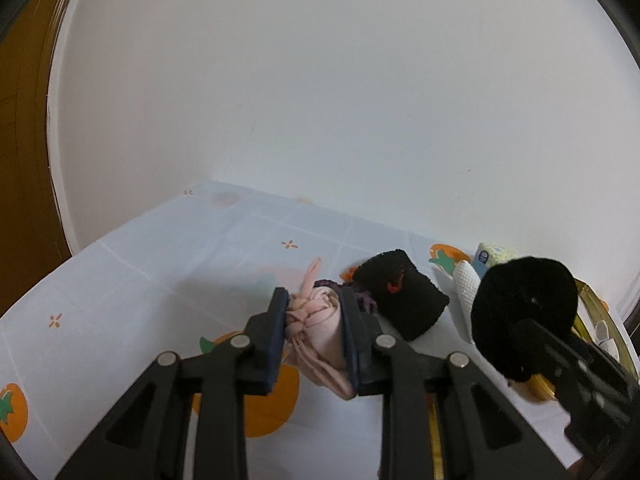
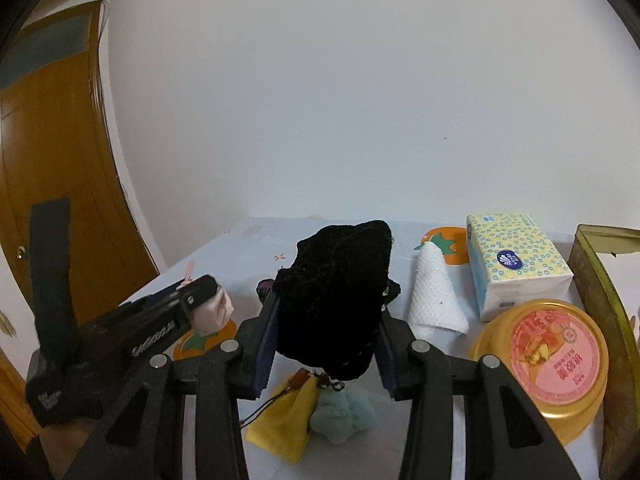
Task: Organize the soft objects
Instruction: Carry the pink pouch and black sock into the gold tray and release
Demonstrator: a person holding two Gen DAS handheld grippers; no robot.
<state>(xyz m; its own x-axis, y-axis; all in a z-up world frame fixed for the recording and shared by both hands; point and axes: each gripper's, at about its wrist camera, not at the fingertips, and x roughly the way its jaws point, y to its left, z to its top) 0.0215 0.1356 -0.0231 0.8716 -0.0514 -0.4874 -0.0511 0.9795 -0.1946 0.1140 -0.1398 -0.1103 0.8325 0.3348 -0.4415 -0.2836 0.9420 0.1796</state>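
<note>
We hold the left gripper with its fingers clamped on a rolled pink cloth, lifted above the table. Our right gripper has its fingers pressed against both sides of a black fuzzy cloth, also raised off the table. Taking the tissue pack as our landmark, a white waffle cloth lies just left of it, a yellow round tin sits in front of it, and a yellow pouch and a mint plush lie nearer us, left of the tin.
</note>
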